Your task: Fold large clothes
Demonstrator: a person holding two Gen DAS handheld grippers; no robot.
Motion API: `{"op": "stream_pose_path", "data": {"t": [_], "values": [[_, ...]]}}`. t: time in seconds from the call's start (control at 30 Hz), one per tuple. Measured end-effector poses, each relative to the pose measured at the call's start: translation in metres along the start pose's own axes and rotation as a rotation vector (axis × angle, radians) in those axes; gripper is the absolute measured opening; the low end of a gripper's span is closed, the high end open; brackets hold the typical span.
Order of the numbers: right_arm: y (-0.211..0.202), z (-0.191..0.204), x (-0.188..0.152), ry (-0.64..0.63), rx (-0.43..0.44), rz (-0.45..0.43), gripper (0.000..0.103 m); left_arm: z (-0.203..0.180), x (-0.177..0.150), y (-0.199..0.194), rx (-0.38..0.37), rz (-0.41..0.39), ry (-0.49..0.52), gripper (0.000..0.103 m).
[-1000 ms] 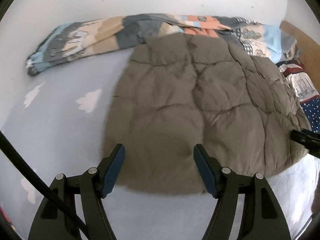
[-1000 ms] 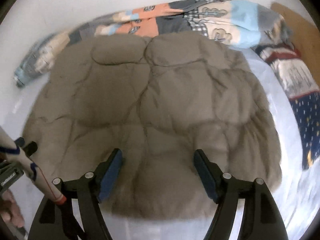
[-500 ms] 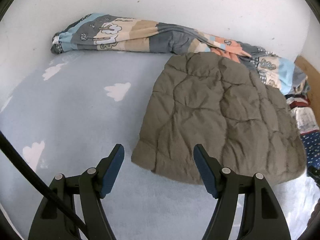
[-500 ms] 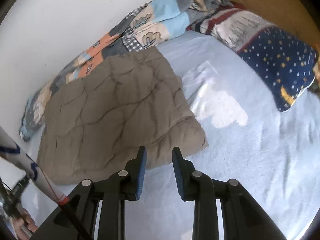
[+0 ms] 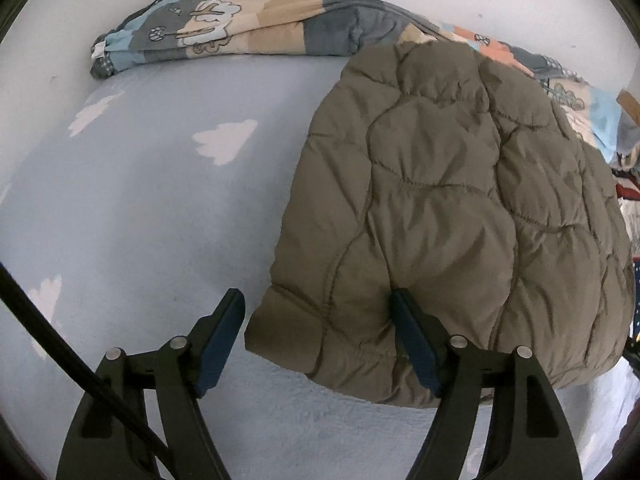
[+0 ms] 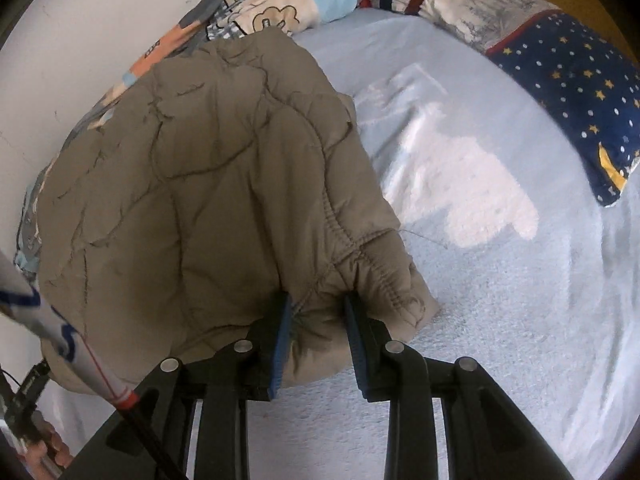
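Note:
An olive quilted puffer jacket (image 5: pixel 440 200) lies flat on the light blue bed sheet (image 5: pixel 140 220). My left gripper (image 5: pixel 316 296) is open wide over the jacket's near left corner. Its right finger (image 5: pixel 412 340) digs into the padding and its left finger (image 5: pixel 220 332) hangs over bare sheet. In the right wrist view the jacket (image 6: pixel 200 180) fills the left half. There my right gripper (image 6: pixel 317 300) is shut on a bunched fold of the hem close to the near right corner.
A rolled patterned quilt (image 5: pixel 260 28) runs along the white wall behind the jacket, seen also as the quilt (image 6: pixel 280 4). A navy star pillow (image 6: pixel 568 92) lies at the far right. A person's hand (image 6: pixel 44 452) shows at the bottom left.
Both grippers swung from the jacket's middle out to its near corners and came down close. The right jaws narrowed and now pinch the hem. The left jaws stay wide.

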State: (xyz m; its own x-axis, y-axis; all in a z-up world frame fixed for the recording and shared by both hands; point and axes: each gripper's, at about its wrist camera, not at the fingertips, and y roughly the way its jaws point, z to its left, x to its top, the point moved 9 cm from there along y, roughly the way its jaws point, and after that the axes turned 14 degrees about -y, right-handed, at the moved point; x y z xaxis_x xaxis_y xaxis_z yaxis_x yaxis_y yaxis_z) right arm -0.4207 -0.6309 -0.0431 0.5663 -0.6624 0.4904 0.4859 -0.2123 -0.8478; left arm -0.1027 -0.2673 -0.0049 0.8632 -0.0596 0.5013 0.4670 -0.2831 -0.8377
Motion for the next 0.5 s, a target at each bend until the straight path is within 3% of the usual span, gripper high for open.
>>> {"op": "stream_pose_path", "data": {"t": [0.13, 0.23, 0.3, 0.5], "values": [[-0.034, 0.002, 0.010, 0.017, -0.016, -0.070, 0.030, -0.008, 0.011, -0.035, -0.027, -0.094, 0.000, 0.075], [-0.064, 0.014, 0.019, -0.039, -0.043, -0.160, 0.039, -0.016, 0.011, -0.052, -0.045, -0.141, 0.023, 0.075], [-0.072, 0.027, 0.019, -0.077, -0.023, -0.183, 0.040, -0.024, 0.008, -0.054, -0.041, -0.156, 0.056, 0.075], [-0.047, 0.092, 0.004, -0.258, -0.008, -0.125, 0.040, -0.047, -0.015, -0.031, 0.015, -0.126, 0.201, 0.075]]}}
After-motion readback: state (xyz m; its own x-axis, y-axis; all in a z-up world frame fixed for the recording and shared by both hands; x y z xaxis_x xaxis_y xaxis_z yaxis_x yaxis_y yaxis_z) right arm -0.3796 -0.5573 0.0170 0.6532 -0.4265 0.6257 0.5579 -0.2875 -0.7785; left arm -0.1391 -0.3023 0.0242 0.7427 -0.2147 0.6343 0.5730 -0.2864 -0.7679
